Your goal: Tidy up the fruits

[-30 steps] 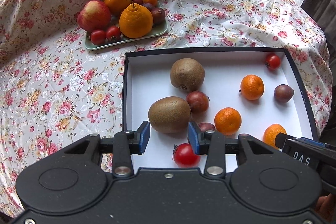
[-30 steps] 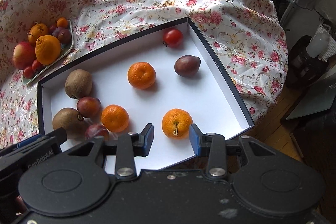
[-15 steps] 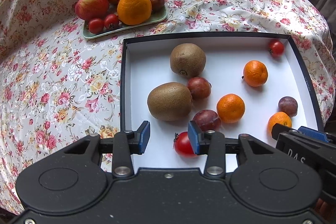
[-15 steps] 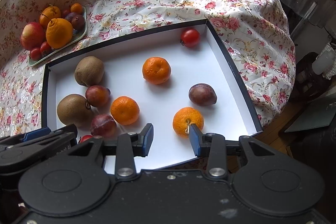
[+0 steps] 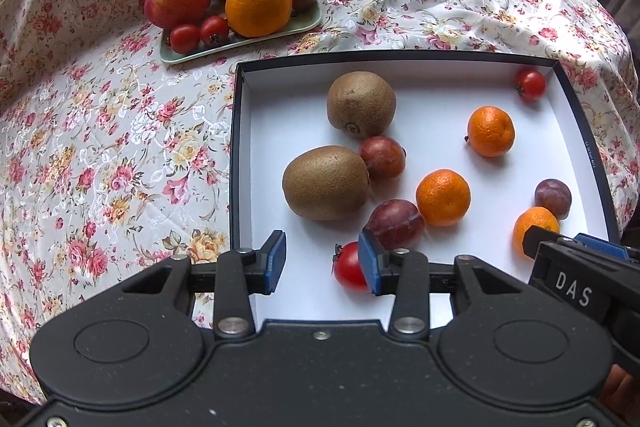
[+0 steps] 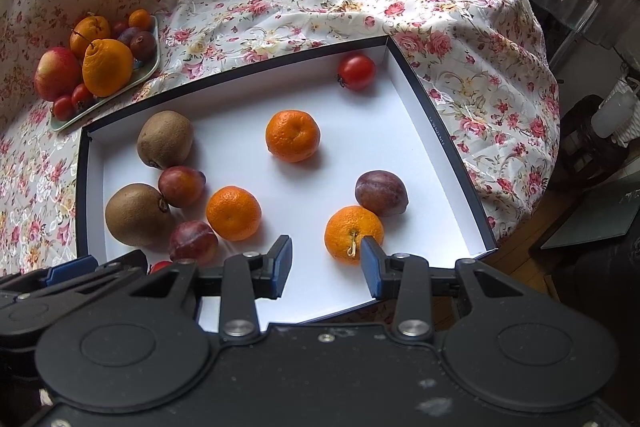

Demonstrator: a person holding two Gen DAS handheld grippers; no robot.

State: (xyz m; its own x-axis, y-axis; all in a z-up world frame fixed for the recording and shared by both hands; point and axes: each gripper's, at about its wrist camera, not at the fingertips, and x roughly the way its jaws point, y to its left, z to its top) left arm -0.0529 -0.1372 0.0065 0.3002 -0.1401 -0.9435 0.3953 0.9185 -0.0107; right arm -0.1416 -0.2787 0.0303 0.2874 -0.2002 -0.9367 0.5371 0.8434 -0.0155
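Flowered tablecloth (image 5: 100,155) carries a white-floored box (image 5: 440,99) of loose fruit, centre frame, and a green plate (image 5: 308,23) piled with more, upper left. Only the right wrist view shows floor and furniture at right. Left gripper (image 5: 322,263) and right gripper (image 6: 326,263) both stand partly open, holding nothing; a cherry tomato (image 5: 348,271) sits behind the left's right finger.

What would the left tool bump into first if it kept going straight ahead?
Probably the white floor of the box; the left tool is open, with the small red tomato by its right-hand finger. Depth is unclear.

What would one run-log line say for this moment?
left gripper: open, above tray, beside tomato | right gripper: open, beside mandarin | nothing held
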